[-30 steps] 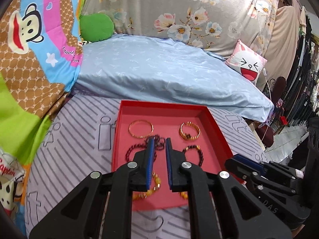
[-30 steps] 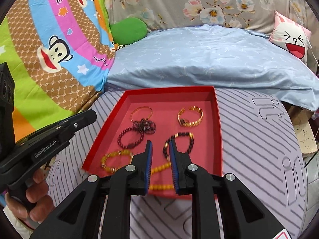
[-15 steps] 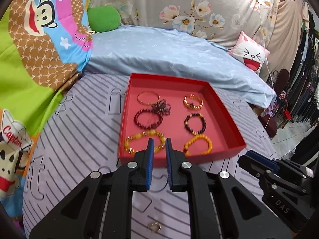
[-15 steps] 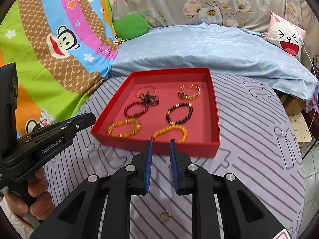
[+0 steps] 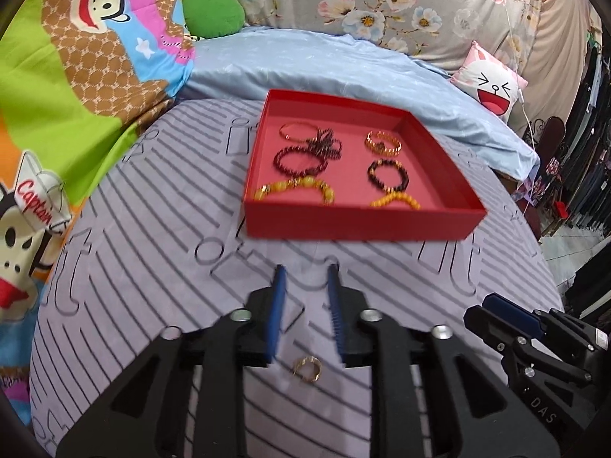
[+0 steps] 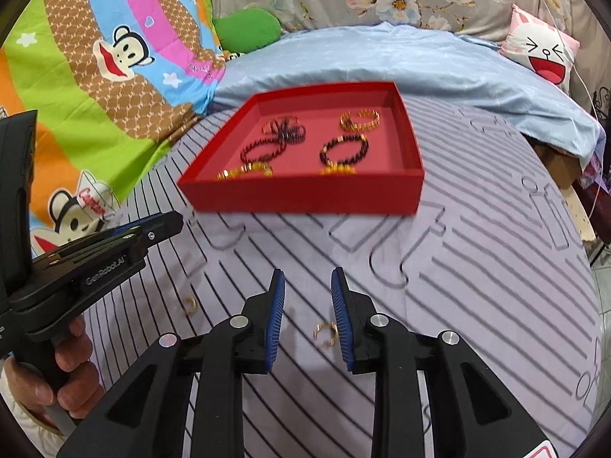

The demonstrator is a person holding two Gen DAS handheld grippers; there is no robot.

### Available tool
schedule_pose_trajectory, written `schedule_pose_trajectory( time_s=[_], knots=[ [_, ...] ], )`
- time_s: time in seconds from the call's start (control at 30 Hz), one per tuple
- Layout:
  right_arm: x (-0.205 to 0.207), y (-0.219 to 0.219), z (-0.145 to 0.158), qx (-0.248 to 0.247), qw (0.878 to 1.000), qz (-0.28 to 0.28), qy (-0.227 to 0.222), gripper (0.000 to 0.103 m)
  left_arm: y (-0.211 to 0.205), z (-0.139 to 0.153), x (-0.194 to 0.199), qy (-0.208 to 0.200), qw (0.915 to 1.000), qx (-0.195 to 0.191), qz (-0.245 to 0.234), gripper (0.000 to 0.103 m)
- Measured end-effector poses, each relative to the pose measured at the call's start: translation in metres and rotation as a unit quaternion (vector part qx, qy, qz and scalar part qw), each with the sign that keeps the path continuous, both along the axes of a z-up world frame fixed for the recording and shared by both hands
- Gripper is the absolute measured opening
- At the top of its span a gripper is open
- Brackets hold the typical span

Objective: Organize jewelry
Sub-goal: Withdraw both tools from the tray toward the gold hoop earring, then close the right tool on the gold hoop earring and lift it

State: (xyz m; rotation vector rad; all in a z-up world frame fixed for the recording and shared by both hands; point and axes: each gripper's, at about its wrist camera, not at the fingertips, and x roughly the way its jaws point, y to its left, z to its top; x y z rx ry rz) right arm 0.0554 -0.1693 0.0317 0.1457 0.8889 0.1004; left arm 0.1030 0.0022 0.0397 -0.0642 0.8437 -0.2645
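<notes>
A red tray (image 5: 355, 223) (image 6: 305, 194) sits on the striped grey cloth and holds several bracelets: gold, dark red, black and yellow beaded ones. My left gripper (image 5: 305, 278) is open and empty, low over the cloth in front of the tray, with a small gold ring (image 5: 307, 368) lying between its fingers. My right gripper (image 6: 307, 280) is open and empty too, with a gold ring (image 6: 325, 333) on the cloth just inside its right finger. Another gold ring (image 6: 189, 304) lies on the cloth to the left, under the left gripper's body (image 6: 95, 263).
A blue sheet (image 5: 343, 68) and bright cartoon blanket (image 5: 76, 87) lie behind and left of the tray. A green cushion (image 6: 248, 28) and a pink rabbit pillow (image 6: 542, 49) sit farther back. The cloth-covered surface drops away at the right.
Both grippers pulled back from over the tray and dropped low over the cloth in front of it. Their jaws went from nearly closed to open. The rings came into view.
</notes>
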Motion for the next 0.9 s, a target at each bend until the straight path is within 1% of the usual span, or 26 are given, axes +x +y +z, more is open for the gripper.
schedule_pose_trajectory(
  time_s=[0.03, 0.1, 0.27, 0.47, 0.77, 0.9],
  knots=[
    [-0.002, 0.0, -0.003, 0.001, 1.0, -0.001, 0.004, 0.026, 0.001, -0.003, -0.006, -0.001, 1.0, 0.002, -0.001, 0.029],
    [-0.007, 0.0, -0.012, 0.0, 1.0, -0.004, 0.012, 0.027, 0.002, -0.008, -0.014, 0.0, 1.0, 0.007, 0.0, 0.036],
    [-0.015, 0.001, -0.029, 0.001, 1.0, -0.007, 0.031, 0.027, 0.006, -0.024, -0.035, 0.003, 0.9998, 0.018, -0.002, 0.043],
    [-0.012, 0.005, -0.035, -0.003, 0.999, -0.008, 0.033, 0.027, 0.009, -0.036, -0.046, 0.008, 0.9997, 0.024, -0.003, 0.044],
    [-0.003, 0.011, -0.038, -0.025, 0.999, -0.013, 0.025, 0.027, 0.01, -0.043, -0.047, 0.014, 0.9997, 0.022, -0.001, 0.047],
    [-0.004, 0.016, -0.039, -0.051, 0.998, -0.014, 0.019, 0.021, 0.007, -0.045, -0.045, 0.014, 0.9995, 0.029, -0.002, 0.047]
  ],
)
